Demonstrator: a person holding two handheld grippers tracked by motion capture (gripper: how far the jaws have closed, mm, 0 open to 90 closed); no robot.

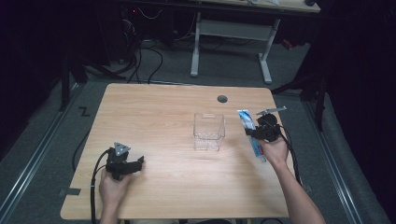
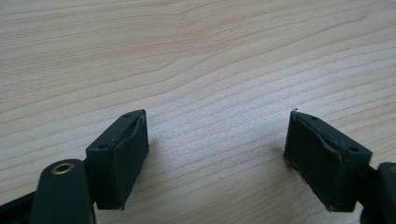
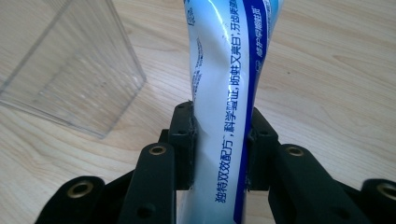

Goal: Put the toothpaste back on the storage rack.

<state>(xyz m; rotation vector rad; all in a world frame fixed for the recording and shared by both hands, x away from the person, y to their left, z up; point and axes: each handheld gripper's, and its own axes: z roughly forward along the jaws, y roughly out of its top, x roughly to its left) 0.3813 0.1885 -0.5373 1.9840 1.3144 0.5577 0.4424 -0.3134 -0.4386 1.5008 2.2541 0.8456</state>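
The right tongs [image 3: 219, 140] pinch a white and blue tube [image 3: 229, 93]. The two black jaws press on the tube from both sides, and the tube bends in a little where they squeeze it. The tube runs up between the jaws and past them, with blue writing along it. In the high view the right tongs [image 1: 256, 133] are near the right edge of the bench [image 1: 163, 186], held by the person's right hand [image 1: 274, 150]. The tube [image 1: 246, 120] sticks out beyond the tongs, and its other end shows by the hand.

A clear plastic box [image 1: 208, 131] stands on the bench just to the left of the tube, a little apart from it. In the right gripper view the box [image 3: 65, 70] is up on the left, not touching the tube.

The left tongs [image 2: 217, 154] are spread wide. Nothing is between the jaws, just bare wood. In the high view the left tongs [image 1: 140, 162] are low by the bench near its front left corner, far from the box, in the person's left hand [image 1: 114, 184].
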